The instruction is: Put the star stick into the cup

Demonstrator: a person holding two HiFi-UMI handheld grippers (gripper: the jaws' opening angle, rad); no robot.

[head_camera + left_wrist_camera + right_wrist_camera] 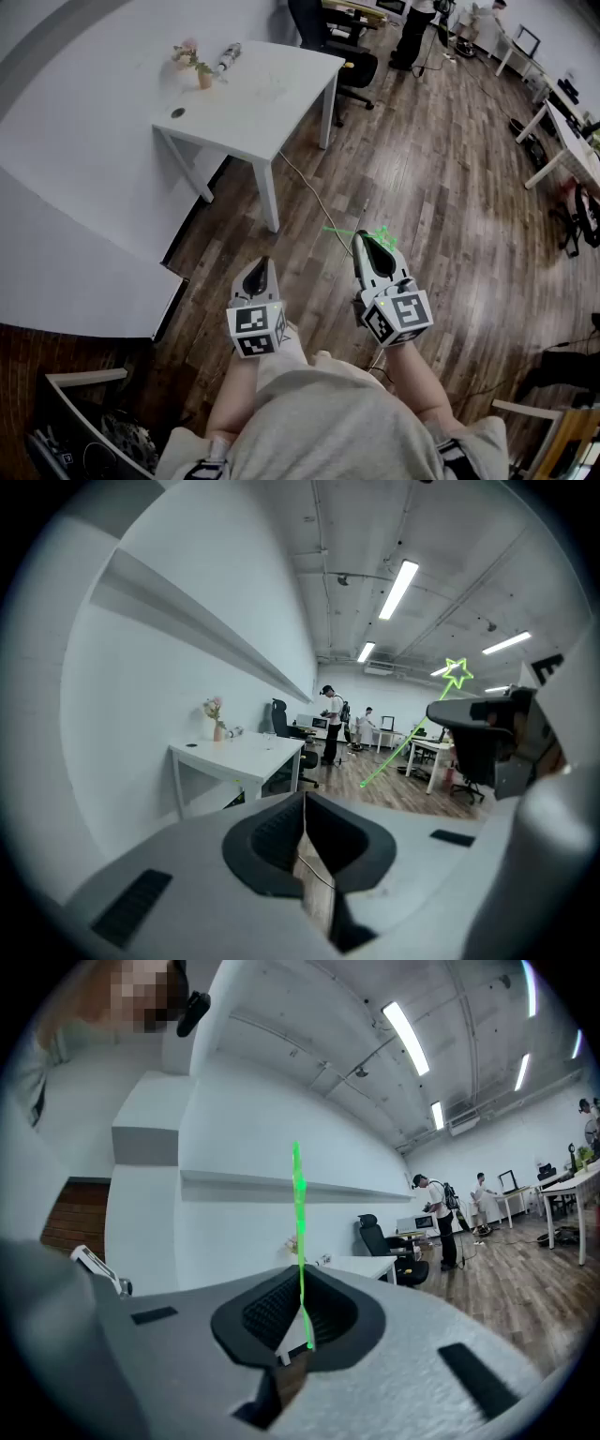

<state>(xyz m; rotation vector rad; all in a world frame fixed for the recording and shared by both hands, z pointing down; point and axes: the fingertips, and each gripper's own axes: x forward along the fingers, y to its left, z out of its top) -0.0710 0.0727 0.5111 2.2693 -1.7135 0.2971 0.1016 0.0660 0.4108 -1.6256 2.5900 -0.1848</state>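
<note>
A thin green star stick point(349, 232) is clamped crosswise at the tip of my right gripper point(362, 241), with its star end point(382, 232) to the right. In the right gripper view the stick point(299, 1206) rises straight up from the shut jaws of the right gripper point(302, 1286). The left gripper view shows the star point(457, 672) above the right gripper point(480, 731). My left gripper point(260, 268) is shut and empty, level with the right one over the wood floor; its closed jaws fill the left gripper view point(305, 803). I cannot pick out a cup for certain.
A white table point(272, 103) stands ahead to the left against the wall, carrying a small flower vase point(202, 77), a bottle-like item point(228, 56) and a dark round thing point(178, 112). An office chair point(339, 47) sits beyond it. A cable point(309, 192) lies on the floor. People stand far back.
</note>
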